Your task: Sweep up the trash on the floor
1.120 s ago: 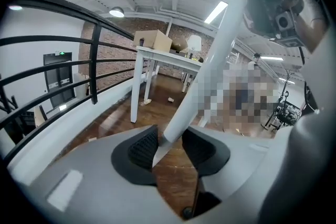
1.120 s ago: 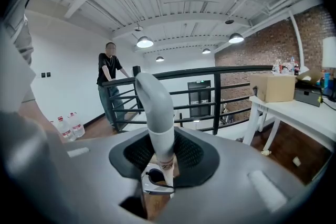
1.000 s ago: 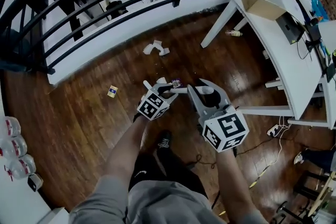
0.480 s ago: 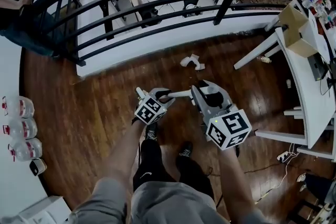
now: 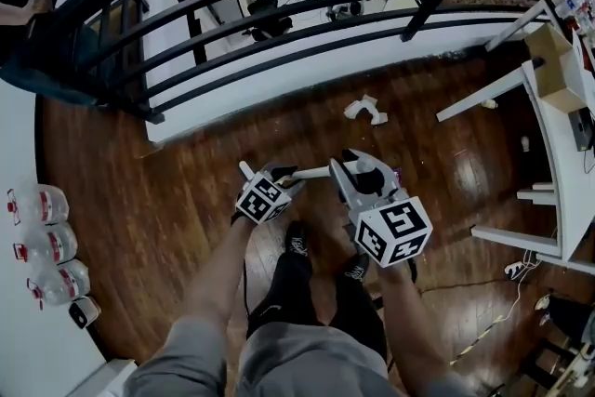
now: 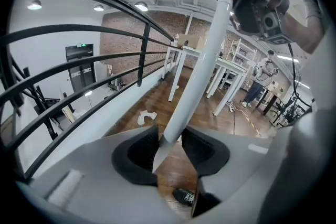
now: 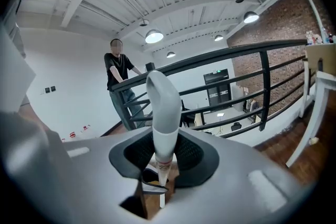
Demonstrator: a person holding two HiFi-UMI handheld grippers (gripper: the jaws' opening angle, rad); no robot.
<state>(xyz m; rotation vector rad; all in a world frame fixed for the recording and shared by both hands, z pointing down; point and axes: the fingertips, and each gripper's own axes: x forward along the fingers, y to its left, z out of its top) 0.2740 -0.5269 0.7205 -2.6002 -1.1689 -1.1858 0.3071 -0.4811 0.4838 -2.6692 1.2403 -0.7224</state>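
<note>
Three clear plastic bottles (image 5: pixel 42 246) with rounded bodies lie at the 9 o'clock edge of the head view. Black round-bar metal railing (image 5: pixel 279 5) curves across 10 to 2 o'clock above a white base. The floor (image 5: pixel 167 200) is dark, glossy wood plank. Near centre, the left gripper (image 5: pixel 279 172) is a grey moulded shell with black textured pads and a marker cube. Its jaws are closed on a smooth, white, round-section handle (image 5: pixel 311 170). In the left gripper view (image 6: pixel 170 144) the handle (image 6: pixel 205 60) rises from between the pads toward 1 o'clock. The right gripper (image 5: pixel 363 165) has the same build, and its jaws are clamped on the same handle. In the right gripper view (image 7: pixel 163 160) the handle (image 7: pixel 163 107) stands upright between the pads and ends in a rounded tip, with a small printed label low on the shaft. The trash, a crumpled white paper (image 5: pixel 365 110), lies on the floor at 1 o'clock from the grippers, close to the railing base and apart from both grippers. It appears at 10 o'clock from the jaws in the left gripper view (image 6: pixel 146 118). A flat white counter (image 5: pixel 558 144) on slim legs occupies 3 o'clock and carries an open brown cardboard box (image 5: pixel 561 70).
</note>
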